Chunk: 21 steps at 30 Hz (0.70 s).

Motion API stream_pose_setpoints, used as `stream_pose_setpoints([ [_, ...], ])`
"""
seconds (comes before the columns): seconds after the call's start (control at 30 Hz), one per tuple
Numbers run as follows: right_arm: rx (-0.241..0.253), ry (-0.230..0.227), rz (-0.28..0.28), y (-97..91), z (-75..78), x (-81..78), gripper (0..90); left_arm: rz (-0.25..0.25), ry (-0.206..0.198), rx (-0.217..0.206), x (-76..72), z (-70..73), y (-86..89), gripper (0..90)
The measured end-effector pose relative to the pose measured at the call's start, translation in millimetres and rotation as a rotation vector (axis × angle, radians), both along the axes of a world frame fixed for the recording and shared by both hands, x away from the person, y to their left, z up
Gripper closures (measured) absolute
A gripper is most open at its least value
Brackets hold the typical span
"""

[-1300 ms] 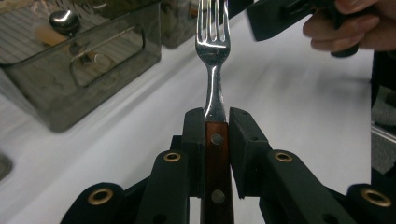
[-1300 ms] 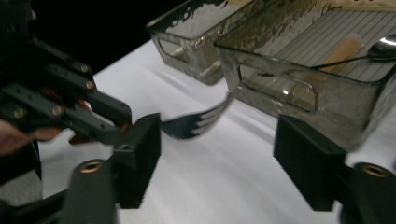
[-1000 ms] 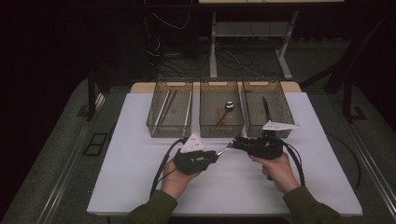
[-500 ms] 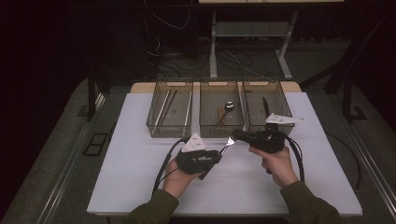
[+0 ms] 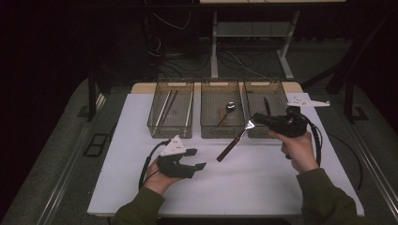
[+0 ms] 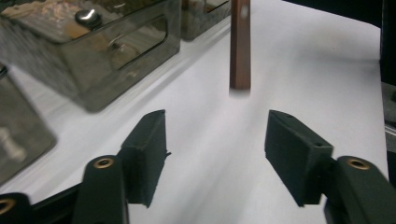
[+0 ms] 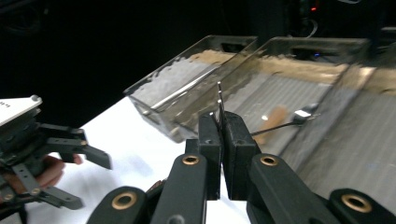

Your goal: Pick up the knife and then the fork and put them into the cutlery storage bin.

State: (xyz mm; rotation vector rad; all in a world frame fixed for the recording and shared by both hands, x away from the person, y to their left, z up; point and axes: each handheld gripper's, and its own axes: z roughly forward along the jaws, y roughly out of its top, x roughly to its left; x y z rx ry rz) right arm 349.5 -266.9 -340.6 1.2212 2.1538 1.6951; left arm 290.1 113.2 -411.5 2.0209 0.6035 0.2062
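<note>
A utensil (image 5: 233, 144) with a brown handle and a metal front hangs slanted above the white table. My right gripper (image 5: 256, 118) is shut on its metal end, in front of the right bin. In the right gripper view a thin metal edge (image 7: 220, 100) sticks up between the pressed jaws of the right gripper (image 7: 220, 119). My left gripper (image 5: 201, 158) sits low at the table's front left; its jaws have just been opening and nothing is between them. In the left gripper view the handle's end (image 6: 240, 46) hangs beyond the parted jaws of the left gripper (image 6: 215, 121).
Three clear bins stand in a row at the back of the table: the left bin (image 5: 170, 131) holds thin sticks, the middle bin (image 5: 220, 132) a spoon (image 5: 230, 107), the right bin (image 5: 277, 91) a dark utensil. Cables trail from both grippers.
The two grippers were close together at the table's middle. The left gripper's jaws have parted and it has drawn away to the left; the right one has risen to the right with the utensil.
</note>
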Motion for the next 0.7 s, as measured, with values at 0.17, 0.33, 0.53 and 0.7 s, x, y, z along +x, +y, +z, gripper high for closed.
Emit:
stream_pose_setpoints([
  [0.17, -0.024, -0.024, -0.043, -23.0, 20.0, 5.9, 87.6, 0.021, -0.003, -0.002, -4.3, -7.7, 21.3, 29.0],
  [0.33, -0.043, -0.045, -0.098, -46.0, 37.4, 11.8, 87.6, 0.048, -0.005, -0.002, -6.2, -13.4, 34.8, 20.0],
  [0.53, -0.088, -0.058, -0.159, -70.0, 50.1, 27.9, 87.6, 0.071, 0.008, 0.015, -9.6, -20.6, 47.5, 10.9],
  [0.7, -0.107, -0.054, -0.222, -85.9, 54.1, 49.7, 87.6, 0.091, 0.02, 0.021, -9.7, -23.7, 52.6, 0.0],
])
